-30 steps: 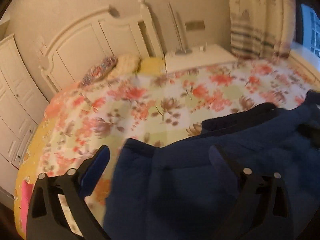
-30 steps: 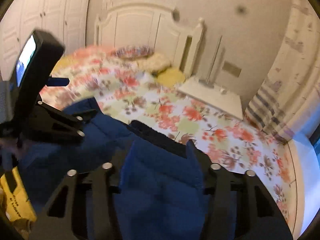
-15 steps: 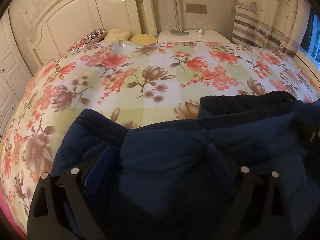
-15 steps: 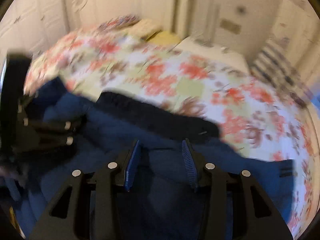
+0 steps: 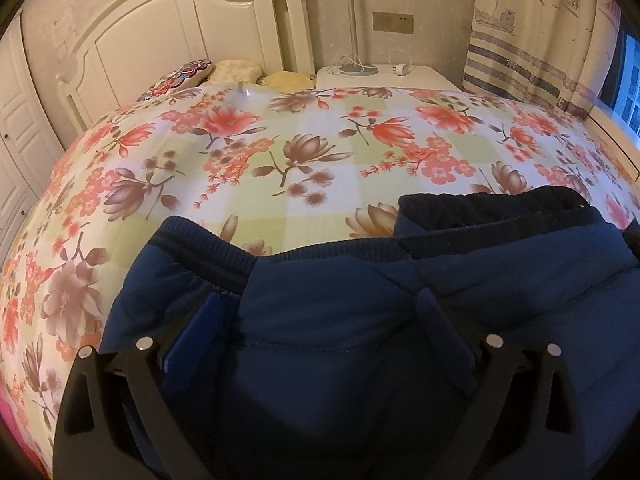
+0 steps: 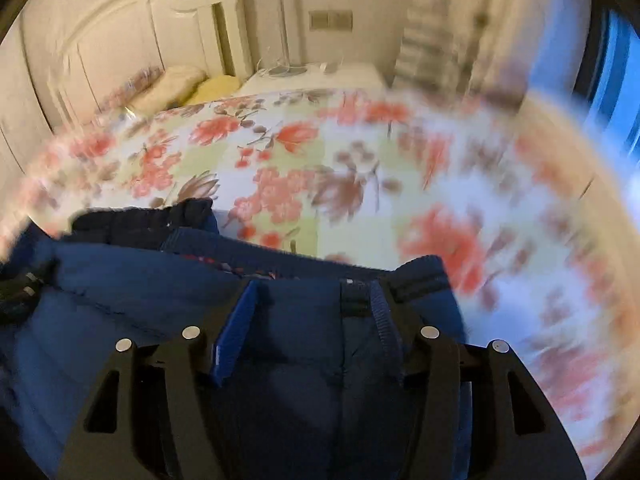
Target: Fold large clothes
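Observation:
A dark blue garment (image 5: 340, 312) with ribbed cuffs and hem lies at the near edge of a bed with a floral cover (image 5: 280, 152). My left gripper (image 5: 320, 320) is open, its jaws wide apart, low over the garment, which lies across the space between them. In the right wrist view the same garment (image 6: 140, 292) fills the lower left. My right gripper (image 6: 314, 320) is open over its ribbed edge, the cloth lying between the blue pads (image 6: 236, 328). That view is blurred by motion.
A white headboard (image 5: 180, 36) and pillows (image 5: 236, 70) are at the far end. A white nightstand (image 5: 380, 76) with a lamp base stands at the back right. A striped curtain (image 5: 540, 32) and window are at the right.
Both grippers came down toward the bed with the garment. The left jaws stay wide apart. The right jaws have opened slightly, and the right gripper has swung right.

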### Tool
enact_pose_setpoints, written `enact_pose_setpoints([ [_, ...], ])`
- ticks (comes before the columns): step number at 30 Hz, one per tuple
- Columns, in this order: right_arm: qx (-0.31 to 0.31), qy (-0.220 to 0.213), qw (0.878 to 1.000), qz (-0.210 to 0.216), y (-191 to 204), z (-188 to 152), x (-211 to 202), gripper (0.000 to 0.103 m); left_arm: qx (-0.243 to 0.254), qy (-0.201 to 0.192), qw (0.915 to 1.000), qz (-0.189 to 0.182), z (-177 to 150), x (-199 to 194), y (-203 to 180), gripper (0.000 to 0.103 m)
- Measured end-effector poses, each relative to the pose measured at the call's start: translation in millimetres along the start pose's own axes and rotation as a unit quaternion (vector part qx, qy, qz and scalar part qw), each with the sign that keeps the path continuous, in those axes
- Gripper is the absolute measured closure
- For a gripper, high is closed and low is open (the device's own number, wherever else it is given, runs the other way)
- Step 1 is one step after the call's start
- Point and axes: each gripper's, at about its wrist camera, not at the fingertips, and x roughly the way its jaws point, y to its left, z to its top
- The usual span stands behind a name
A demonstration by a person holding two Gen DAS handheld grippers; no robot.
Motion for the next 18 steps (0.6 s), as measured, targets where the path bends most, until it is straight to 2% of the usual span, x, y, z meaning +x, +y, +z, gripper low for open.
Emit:
enact_pose_setpoints([
  [4, -0.012, -0.006, 1.000, -0.015, 3, -3, 2, 0.054, 0.005, 0.009, 0.9999, 0.013, 7, -7, -4, 0.005],
  [8, 0.000, -0.009, 1.000, -0.003, -3, -4, 3, 0.054, 0.018, -0.033, 0.9986, -0.039, 14, -43, -24, 0.005],
  [11, -0.001, -0.009, 1.000, -0.003, -3, -3, 3, 0.053, 0.076, -0.026, 0.9922, -0.096, 11, -48, -59, 0.005],
  [12, -0.001, -0.009, 1.000, -0.002, -3, -4, 3, 0.053, 0.103, -0.022, 0.9898, -0.097, 7, -43, -74, 0.005],
  [13, 0.001, -0.010, 1.000, -0.001, -4, -4, 3, 0.053, 0.131, -0.007, 0.9883, -0.078, 1, -31, -90, 0.004],
  [15, 0.001, -0.009, 1.000, -0.001, -3, -4, 4, 0.053, 0.118, 0.006, 0.9894, -0.083, 0, -19, -91, 0.002],
  [17, -0.001, -0.009, 1.000, -0.003, -3, -4, 4, 0.053, 0.096, 0.036, 0.9871, -0.122, 8, -12, -79, 0.002],
  [18, -0.001, -0.009, 1.000, -0.003, -3, -4, 4, 0.053, 0.088, 0.040, 0.9867, -0.131, 13, -12, -71, 0.002],
])
